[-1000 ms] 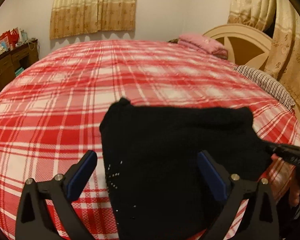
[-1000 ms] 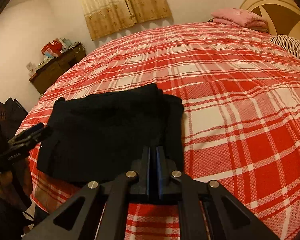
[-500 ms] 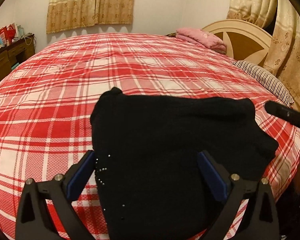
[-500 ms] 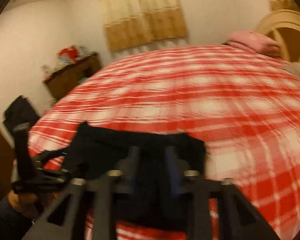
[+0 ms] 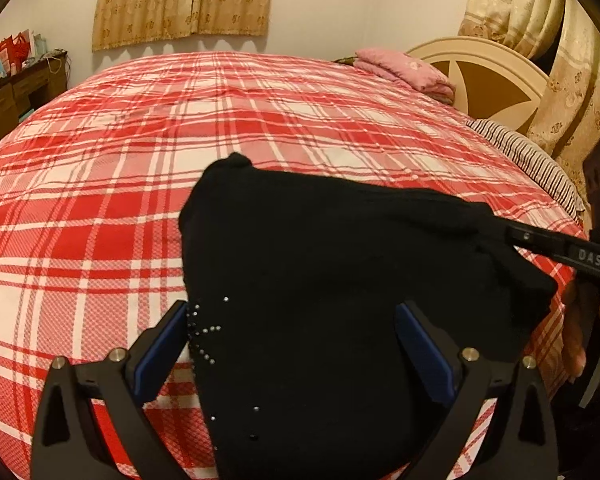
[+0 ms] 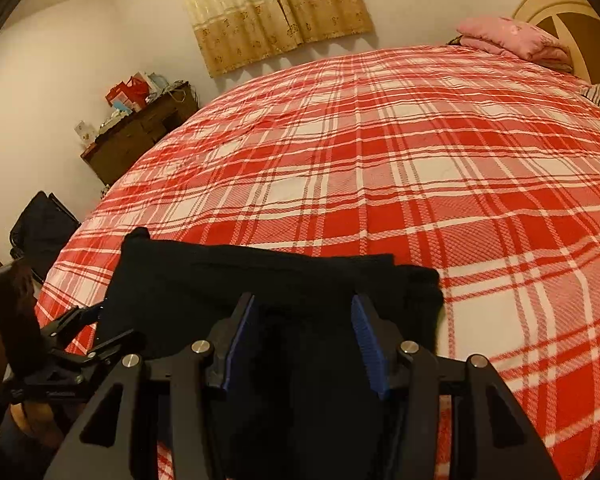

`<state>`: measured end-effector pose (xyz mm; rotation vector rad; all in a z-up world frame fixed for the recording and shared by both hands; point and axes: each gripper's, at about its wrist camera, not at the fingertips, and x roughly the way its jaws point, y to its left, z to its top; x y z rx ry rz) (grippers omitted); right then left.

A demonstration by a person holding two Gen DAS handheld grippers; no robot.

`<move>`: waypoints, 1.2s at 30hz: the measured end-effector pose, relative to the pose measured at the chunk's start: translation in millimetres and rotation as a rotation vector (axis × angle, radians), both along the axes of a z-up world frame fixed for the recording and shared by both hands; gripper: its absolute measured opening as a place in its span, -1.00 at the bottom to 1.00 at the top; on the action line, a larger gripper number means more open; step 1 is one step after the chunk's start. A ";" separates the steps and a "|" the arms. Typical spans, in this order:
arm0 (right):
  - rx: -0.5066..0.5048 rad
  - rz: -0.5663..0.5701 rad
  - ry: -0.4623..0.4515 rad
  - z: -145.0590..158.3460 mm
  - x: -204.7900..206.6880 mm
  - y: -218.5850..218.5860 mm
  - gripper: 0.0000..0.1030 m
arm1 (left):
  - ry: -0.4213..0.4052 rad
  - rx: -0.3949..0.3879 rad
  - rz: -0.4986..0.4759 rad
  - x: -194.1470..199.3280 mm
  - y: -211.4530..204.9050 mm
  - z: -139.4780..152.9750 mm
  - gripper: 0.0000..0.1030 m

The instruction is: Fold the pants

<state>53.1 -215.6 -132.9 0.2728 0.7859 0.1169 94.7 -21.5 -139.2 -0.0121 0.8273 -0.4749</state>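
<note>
On the plaid bed [image 5: 100,184], folded black pants [image 5: 340,280] lie beneath both wide-spread tools.

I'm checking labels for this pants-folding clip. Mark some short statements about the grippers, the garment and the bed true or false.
1. The black folded pants lie on a red and white plaid bedspread. True.
2. The left gripper is shut on the pants. False: its fingers stand wide apart over the fabric.
3. The right gripper is open. True.
4. A pink folded blanket sits near the cream wooden headboard. True.
5. The pants lie at the bed's far edge, by the curtained wall. False: they lie at the near edge.
</note>
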 end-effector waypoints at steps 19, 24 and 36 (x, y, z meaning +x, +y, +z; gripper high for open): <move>-0.145 0.002 0.036 -16.7 -55.2 -4.2 0.07 | -0.006 0.016 -0.003 -3.5 -1.3 3.5 0.99; -0.134 0.002 0.039 -19.8 -58.2 -9.4 0.19 | -0.013 0.022 0.010 -2.3 3.3 5.0 0.99; -0.005 0.122 -0.078 38.8 -28.7 33.8 0.26 | -0.062 0.085 0.075 -30.4 28.6 0.2 0.99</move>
